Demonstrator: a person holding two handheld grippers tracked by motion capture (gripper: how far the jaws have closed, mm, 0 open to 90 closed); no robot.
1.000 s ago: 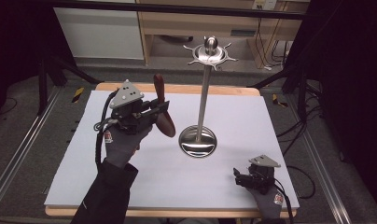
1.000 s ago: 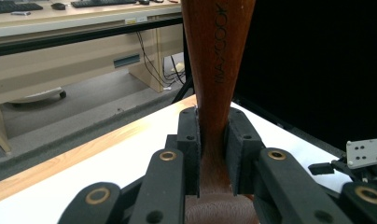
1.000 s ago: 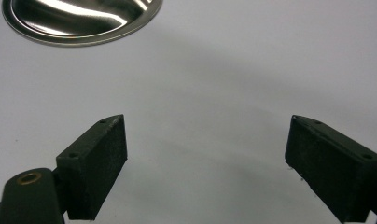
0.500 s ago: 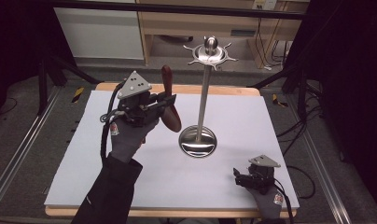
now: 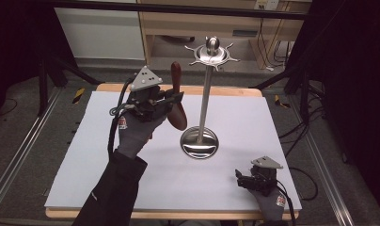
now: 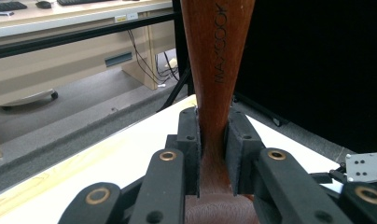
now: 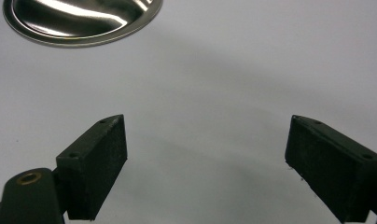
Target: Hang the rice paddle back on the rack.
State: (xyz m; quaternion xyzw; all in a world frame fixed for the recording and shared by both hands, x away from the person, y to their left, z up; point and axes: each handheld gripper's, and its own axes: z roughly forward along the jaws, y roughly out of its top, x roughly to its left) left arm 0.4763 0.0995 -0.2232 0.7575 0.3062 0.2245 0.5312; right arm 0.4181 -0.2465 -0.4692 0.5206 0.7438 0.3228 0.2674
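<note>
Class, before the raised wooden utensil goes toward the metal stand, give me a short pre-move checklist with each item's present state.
1. Left tool clamped on the wooden utensil: ok.
2. Utensil lifted off the white mat: ok.
3. Metal stand upright, base flat on mat: ok.
4. Right tool open, empty, apart from the stand: ok.
5. Utensil has a hanging hole matching the stand's top hooks: cannot tell.

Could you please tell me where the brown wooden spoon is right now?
In the high view, the brown wooden spoon is held upright in the left claw, above the white mat's left half, just left of the steel stand.
</note>
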